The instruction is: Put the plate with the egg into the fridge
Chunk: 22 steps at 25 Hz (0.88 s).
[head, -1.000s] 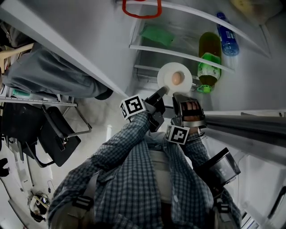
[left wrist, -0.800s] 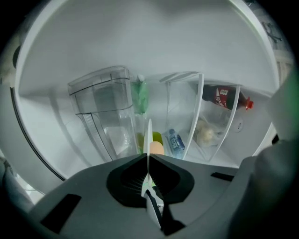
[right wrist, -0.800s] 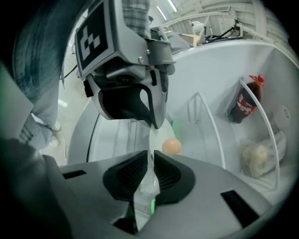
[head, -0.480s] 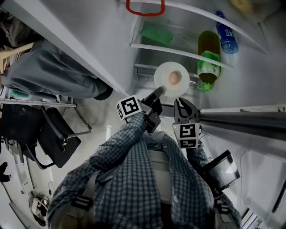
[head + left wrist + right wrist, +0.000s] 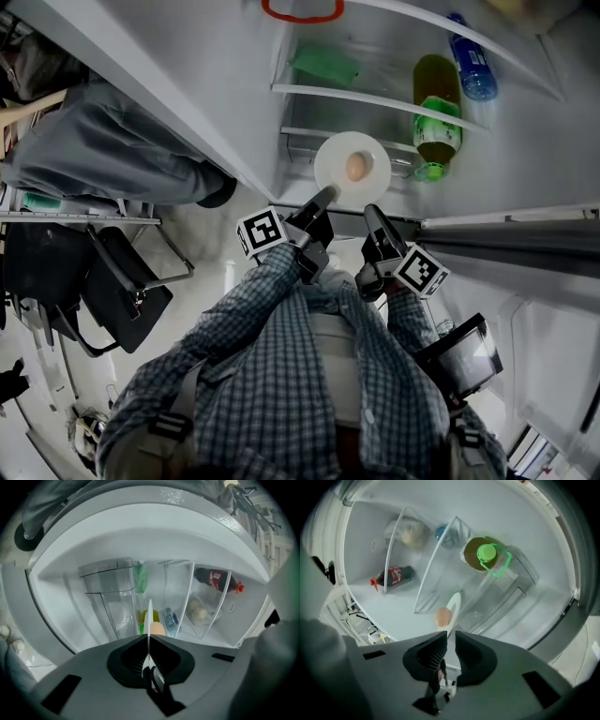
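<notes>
**Head view, with both gripper views.** The plate [image 5: 330, 154] sits at upper centre of the frame, in the air before the open fridge [image 5: 234, 84] and not yet on any shelf. The egg [image 5: 355, 167] lies loose near the plate's middle.

**Left claw** [image 5: 325, 194]: closed on the plate's lower-left rim. In its own view the plate [image 5: 150, 613] runs edge-on out of the pinched jaws, with the egg [image 5: 157, 629] just to the right of it.

**Right claw** [image 5: 369, 214]: narrowly parted and holding nothing. In its own view [image 5: 449, 637] the plate [image 5: 454, 605] and the egg [image 5: 443, 617] stand just beyond its mouth. Whether the rim touches its tips cannot be told.

**Hazards, as judged from here:**
- You appear to carry the plate by one rim only. It could pivot in that grip, and any tilt would let the egg roll off.
- The right claw is close under the rim, so a nudge from it could tip the plate.
- The glass shelf edge [image 5: 375, 101] lies directly ahead. Clipping it with the far rim would jolt the egg.
- The green-capped bottle [image 5: 435, 127] stands just right of the plate, so drifting that way risks a knock.
</notes>
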{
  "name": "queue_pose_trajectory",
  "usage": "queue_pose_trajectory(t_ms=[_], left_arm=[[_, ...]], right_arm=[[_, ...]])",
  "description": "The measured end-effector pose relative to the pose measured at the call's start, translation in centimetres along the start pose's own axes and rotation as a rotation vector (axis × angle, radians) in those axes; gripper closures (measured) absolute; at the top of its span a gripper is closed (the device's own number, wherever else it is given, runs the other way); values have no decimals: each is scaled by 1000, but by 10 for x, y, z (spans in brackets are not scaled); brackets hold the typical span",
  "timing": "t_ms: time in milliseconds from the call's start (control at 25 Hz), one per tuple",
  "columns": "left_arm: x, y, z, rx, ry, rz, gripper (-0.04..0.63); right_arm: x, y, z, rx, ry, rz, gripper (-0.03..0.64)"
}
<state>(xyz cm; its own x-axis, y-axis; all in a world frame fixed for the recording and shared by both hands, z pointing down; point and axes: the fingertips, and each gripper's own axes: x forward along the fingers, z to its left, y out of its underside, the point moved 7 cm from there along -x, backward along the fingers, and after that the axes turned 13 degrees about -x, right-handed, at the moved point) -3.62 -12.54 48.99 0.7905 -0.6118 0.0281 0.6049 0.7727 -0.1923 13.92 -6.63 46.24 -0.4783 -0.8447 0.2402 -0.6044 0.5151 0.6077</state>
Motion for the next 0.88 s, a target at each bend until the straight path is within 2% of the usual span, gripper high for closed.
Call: queue_pose_trajectory(t_ms=[120, 240, 400, 560, 680, 880], left_arm=[[-3, 2, -4, -22, 38, -1, 577], [-8, 1, -8, -31, 60, -5, 577], [-17, -1, -8, -5, 54, 4, 577], [-22, 6, -11, -34, 84, 27, 577], [-29, 13, -9, -60, 77, 34, 577], [-35, 17, -8, -49, 53, 51, 577]], right_arm=[[0, 0, -2, 82, -16, -50, 581], [3, 1, -1, 105, -37, -66, 581], [8, 5, 8, 156, -69, -93, 581], [9, 12, 11, 214, -74, -124, 581], [3, 20, 14, 263, -62, -181, 583], [-6, 28, 16, 261, -18, -189, 583]])
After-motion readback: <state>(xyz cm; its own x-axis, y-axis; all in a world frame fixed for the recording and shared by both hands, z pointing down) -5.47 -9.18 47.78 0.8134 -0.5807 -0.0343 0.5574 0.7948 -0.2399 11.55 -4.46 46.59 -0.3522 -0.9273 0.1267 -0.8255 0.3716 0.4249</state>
